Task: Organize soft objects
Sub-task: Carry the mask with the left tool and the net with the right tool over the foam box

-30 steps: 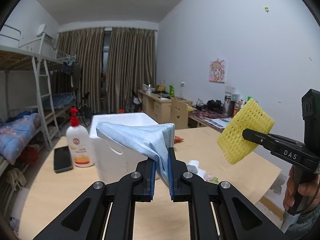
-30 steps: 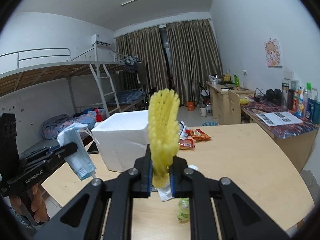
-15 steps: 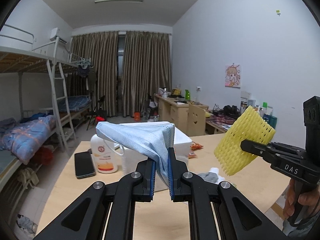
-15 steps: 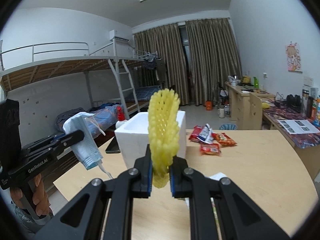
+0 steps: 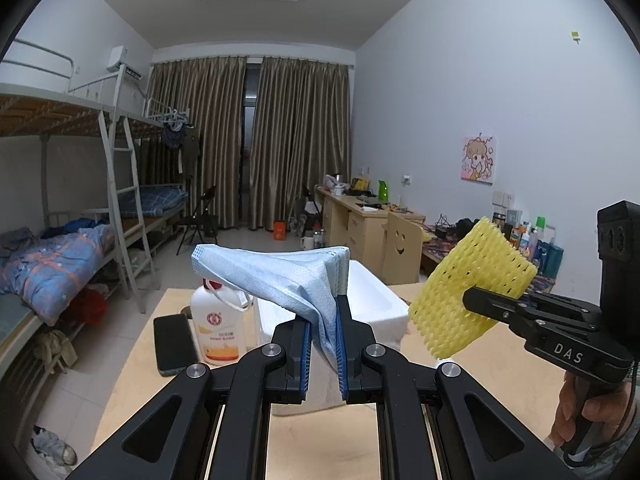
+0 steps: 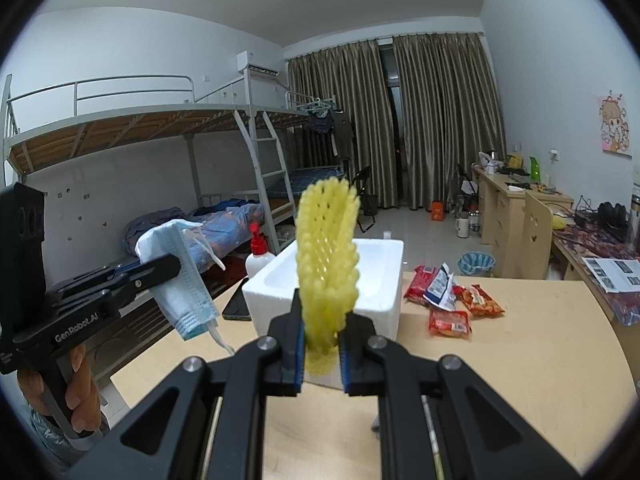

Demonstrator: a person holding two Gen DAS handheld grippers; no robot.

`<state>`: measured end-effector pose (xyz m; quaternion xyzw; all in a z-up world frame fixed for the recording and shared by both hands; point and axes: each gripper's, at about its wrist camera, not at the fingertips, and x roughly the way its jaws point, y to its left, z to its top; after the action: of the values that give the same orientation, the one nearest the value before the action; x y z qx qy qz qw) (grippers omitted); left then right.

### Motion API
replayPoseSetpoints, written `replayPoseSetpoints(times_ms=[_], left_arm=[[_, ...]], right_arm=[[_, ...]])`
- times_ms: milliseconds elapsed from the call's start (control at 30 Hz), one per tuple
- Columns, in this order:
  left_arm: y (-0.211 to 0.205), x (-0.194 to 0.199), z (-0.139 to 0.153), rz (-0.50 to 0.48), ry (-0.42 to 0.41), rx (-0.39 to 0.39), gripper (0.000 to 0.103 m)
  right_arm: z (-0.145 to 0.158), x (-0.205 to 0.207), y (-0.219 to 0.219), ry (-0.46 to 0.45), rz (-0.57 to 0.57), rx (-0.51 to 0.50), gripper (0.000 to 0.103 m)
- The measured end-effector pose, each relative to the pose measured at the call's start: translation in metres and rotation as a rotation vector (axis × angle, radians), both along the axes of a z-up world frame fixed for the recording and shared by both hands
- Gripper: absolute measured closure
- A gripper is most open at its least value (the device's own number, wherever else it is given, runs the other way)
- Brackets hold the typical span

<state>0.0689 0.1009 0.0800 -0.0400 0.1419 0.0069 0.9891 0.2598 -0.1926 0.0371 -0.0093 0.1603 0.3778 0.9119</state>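
My left gripper [image 5: 322, 344] is shut on a folded light-blue face mask [image 5: 276, 274], held in the air just before the white foam box [image 5: 370, 304]. From the right wrist view the same mask [image 6: 180, 280] hangs from that gripper [image 6: 170, 268] at the left. My right gripper [image 6: 322, 350] is shut on a yellow foam net sleeve [image 6: 326, 260], which stands upright in front of the open foam box [image 6: 380, 276]. The sleeve [image 5: 472, 292] and the right gripper [image 5: 470, 300] also show at the right of the left wrist view.
A wooden table [image 6: 520, 344] carries the box, a white pump bottle with a red top [image 5: 218, 332], a black phone [image 5: 174, 342] and several red snack packets [image 6: 452, 300]. Bunk beds [image 6: 160, 152] stand to the left, desks [image 6: 516, 204] along the right wall.
Both grippers have risen and drawn back a little with their loads still gripped. The foam box, bottle and phone now sit lower and farther off in both views.
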Motion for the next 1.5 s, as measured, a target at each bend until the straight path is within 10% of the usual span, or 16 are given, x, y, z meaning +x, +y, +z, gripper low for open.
replayPoseSetpoints(times_ms=[1033, 1500], left_arm=[[0.022, 0.132, 0.024, -0.066, 0.090, -0.004, 0.092], [0.017, 0.194, -0.011, -0.132, 0.242, -0.024, 0.092]], right_arm=[[0.024, 0.067, 0.042, 0.028, 0.018, 0.009, 0.086], [0.017, 0.079, 0.044, 0.052, 0.010, -0.009, 0.086]])
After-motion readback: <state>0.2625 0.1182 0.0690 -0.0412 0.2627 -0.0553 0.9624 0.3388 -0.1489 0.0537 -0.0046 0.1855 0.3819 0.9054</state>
